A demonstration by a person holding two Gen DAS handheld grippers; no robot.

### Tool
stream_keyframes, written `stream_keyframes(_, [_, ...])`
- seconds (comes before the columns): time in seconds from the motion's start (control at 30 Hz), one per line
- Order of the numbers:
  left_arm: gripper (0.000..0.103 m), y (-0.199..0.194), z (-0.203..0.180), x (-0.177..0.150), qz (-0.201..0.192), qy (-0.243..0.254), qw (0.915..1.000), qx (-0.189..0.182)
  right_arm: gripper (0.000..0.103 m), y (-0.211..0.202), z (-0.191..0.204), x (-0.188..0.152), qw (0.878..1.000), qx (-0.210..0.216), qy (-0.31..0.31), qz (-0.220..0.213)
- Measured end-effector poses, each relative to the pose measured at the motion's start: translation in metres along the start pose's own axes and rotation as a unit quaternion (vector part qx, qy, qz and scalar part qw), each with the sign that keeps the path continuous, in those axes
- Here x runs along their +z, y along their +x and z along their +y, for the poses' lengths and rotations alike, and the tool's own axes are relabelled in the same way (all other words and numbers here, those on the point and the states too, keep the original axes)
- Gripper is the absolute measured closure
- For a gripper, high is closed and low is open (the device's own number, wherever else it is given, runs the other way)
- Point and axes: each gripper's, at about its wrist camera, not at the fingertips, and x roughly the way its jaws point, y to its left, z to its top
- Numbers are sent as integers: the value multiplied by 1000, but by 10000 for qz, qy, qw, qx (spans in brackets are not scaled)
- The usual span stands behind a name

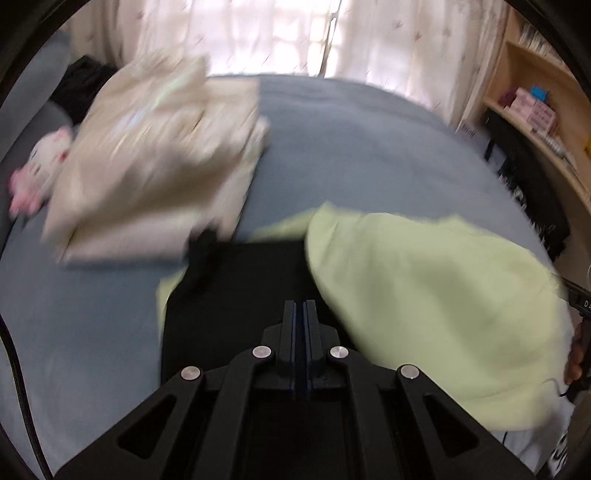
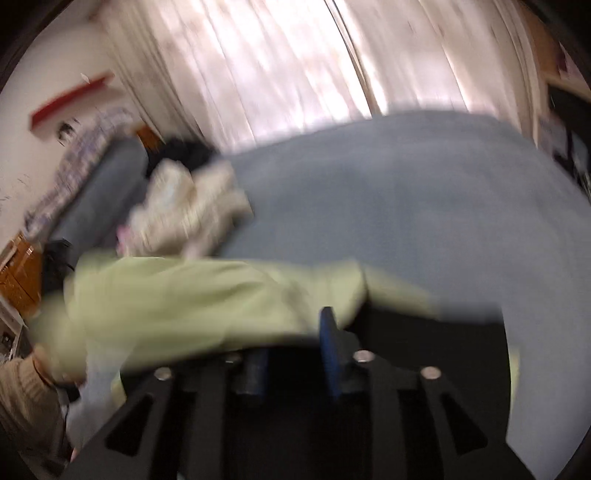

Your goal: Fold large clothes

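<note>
A pale green garment (image 1: 424,295) lies partly folded over a black board or cloth (image 1: 236,295) on the grey-blue bed (image 1: 351,147). My left gripper (image 1: 300,306) is shut and empty above the black surface, just left of the green fabric. In the right wrist view the green garment (image 2: 192,302) drapes across the left finger of my right gripper (image 2: 295,332); the jaws stand apart. The right finger (image 2: 328,332) shows, the left one is mostly hidden by cloth. Both views are motion-blurred.
A stack of folded beige clothes (image 1: 159,166) sits on the bed at left, with a pink and white plush toy (image 1: 40,166) and dark clothing (image 1: 81,85) beside it. Curtains (image 1: 277,33) hang behind. Wooden shelves (image 1: 535,110) stand at right.
</note>
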Motion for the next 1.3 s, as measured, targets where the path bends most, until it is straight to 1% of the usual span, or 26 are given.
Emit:
stream_keyframes(0.03, [101, -6, 9, -13, 93, -36, 10000, 2, 75, -1, -3, -7, 9998, -95, 78, 126])
stream_keyframes(0.07, [101, -12, 14, -27, 188, -85, 9998, 42, 75, -6, -6, -24, 9992, -188, 197, 276])
stream_keyframes(0.13, [101, -25, 21, -48, 296, -129, 9995, 39, 75, -20, -6, -48, 9985, -265, 311, 366])
stream_keyframes(0.23, [101, -44, 24, -72, 396, -175, 9991, -8, 75, -38, -1, -69, 9976, -367, 425, 400])
stream_keyframes(0.33, [101, -73, 23, -94, 425, -209, 9988, -144, 75, -57, 13, -83, 9976, -288, 495, 383])
stream_keyframes(0.4, [101, -92, 18, -105, 405, -185, 9987, -231, 75, -70, 29, -91, 9982, -194, 436, 371])
stream_keyframes(0.5, [101, -110, 10, -114, 431, -140, 9981, -417, 75, -96, 49, -110, 9989, -51, 312, 349])
stream_keyframes(0.6, [101, -124, 1, -122, 488, -148, 9967, -630, 75, -115, 72, -121, 9986, 276, 290, 348])
stream_keyframes(0.7, [101, -137, -11, -122, 509, -127, 9944, -914, 75, -132, 89, -121, 9942, 852, 493, 425])
stream_keyframes(0.8, [100, -152, -23, -120, 433, 9, 9927, -1122, 75, -163, 114, -120, 9937, 1047, 243, 319])
stream_keyframes(0.9, [97, -161, -35, -117, 400, 16, 9896, -1385, 74, -194, 130, -114, 9844, 1731, 253, 162])
stream_keyframes(0.93, [96, -160, -38, -116, 418, -19, 9877, -1504, 72, -199, 132, -113, 9826, 1836, 245, 105])
stream_keyframes(0.97, [95, -156, -41, -115, 446, -41, 9863, -1587, 63, -205, 135, -110, 9811, 1924, 221, -34])
stream_keyframes(1.0, [95, -150, -43, -115, 466, -50, 9858, -1611, 52, -205, 135, -109, 9817, 1884, 240, -133])
stream_keyframes(1.03, [95, -141, -46, -114, 513, -80, 9854, -1622, 48, -202, 135, -108, 9826, 1830, 266, -186])
stream_keyframes(1.07, [95, -129, -48, -114, 600, -157, 9842, -1657, 45, -189, 130, -107, 9843, 1716, 360, -206])
stream_keyframes(1.13, [95, -106, -47, -115, 738, -328, 9808, -1774, 45, -161, 119, -107, 9853, 1590, 617, -35])
stream_keyframes(1.17, [95, -89, -47, -115, 819, -473, 9783, -1845, 45, -134, 109, -108, 9853, 1502, 814, 79])
stream_keyframes(1.27, [95, -49, -46, -115, 858, -808, 9730, -1986, 45, -77, 90, -113, 9869, 1179, 1064, 279])
stream_keyframes(1.3, [95, -37, -46, -115, 846, -892, 9713, -2035, 45, -58, 85, -115, 9864, 1163, 1118, 321])
